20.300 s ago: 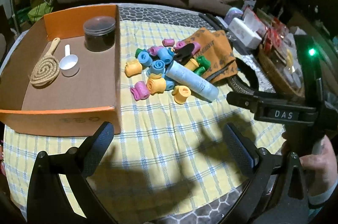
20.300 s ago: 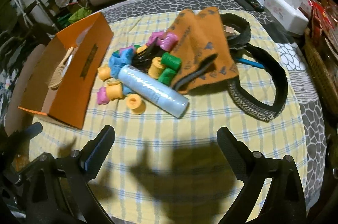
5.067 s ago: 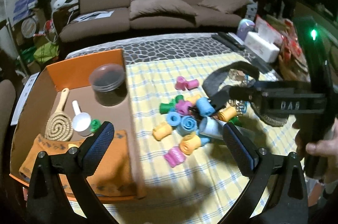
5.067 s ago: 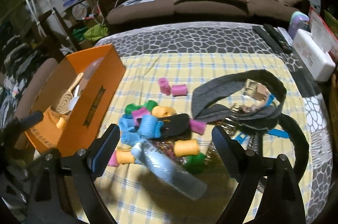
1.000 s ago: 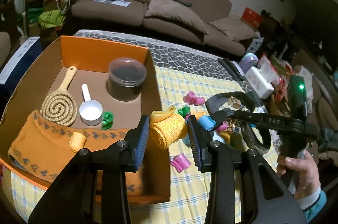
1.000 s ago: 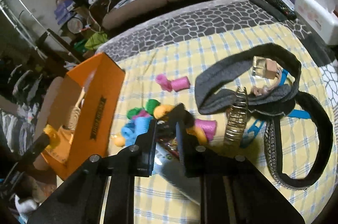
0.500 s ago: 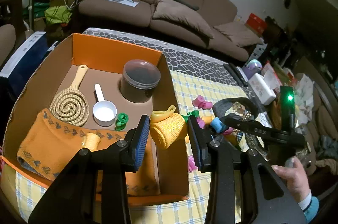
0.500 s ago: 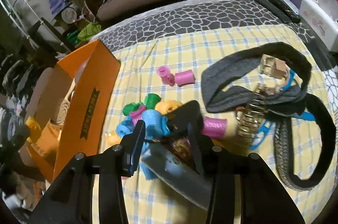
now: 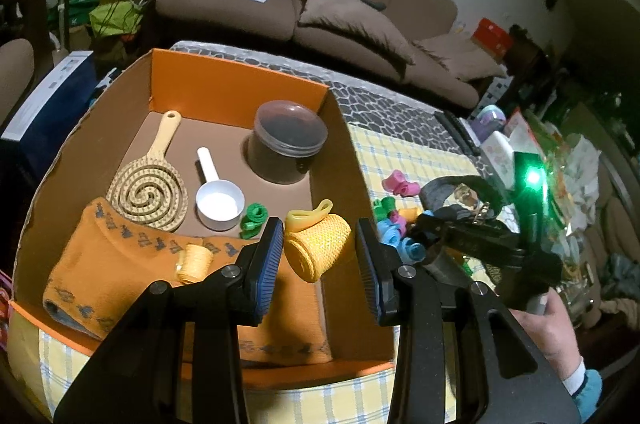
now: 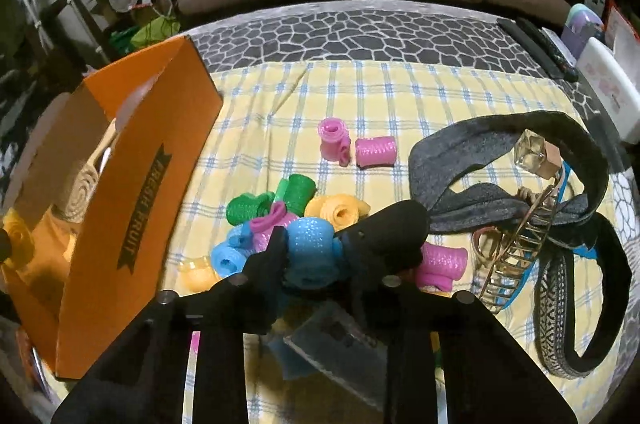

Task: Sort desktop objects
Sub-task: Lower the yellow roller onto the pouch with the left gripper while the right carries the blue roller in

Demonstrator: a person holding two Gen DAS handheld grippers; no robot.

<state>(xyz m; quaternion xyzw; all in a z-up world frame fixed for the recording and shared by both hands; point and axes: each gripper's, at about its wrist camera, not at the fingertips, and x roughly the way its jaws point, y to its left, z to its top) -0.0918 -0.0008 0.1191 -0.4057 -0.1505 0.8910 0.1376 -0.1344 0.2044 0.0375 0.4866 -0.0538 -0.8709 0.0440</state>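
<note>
My left gripper is shut on a yellow mesh hair roller and holds it above the near right part of the orange cardboard box. The box holds a spiral brush, a white scoop, a dark jar, a green roller, a small yellow roller and an orange cloth. My right gripper is shut on a blue roller at the pile of coloured rollers on the checked cloth, right of the box.
A dark headband, a gold claw clip, a patterned belt and a small glass bottle lie to the right. Two pink rollers lie apart behind the pile. A sofa stands beyond the table.
My left gripper has carried the yellow roller further over the box. My right gripper has dropped into the pile and shut on the blue roller.
</note>
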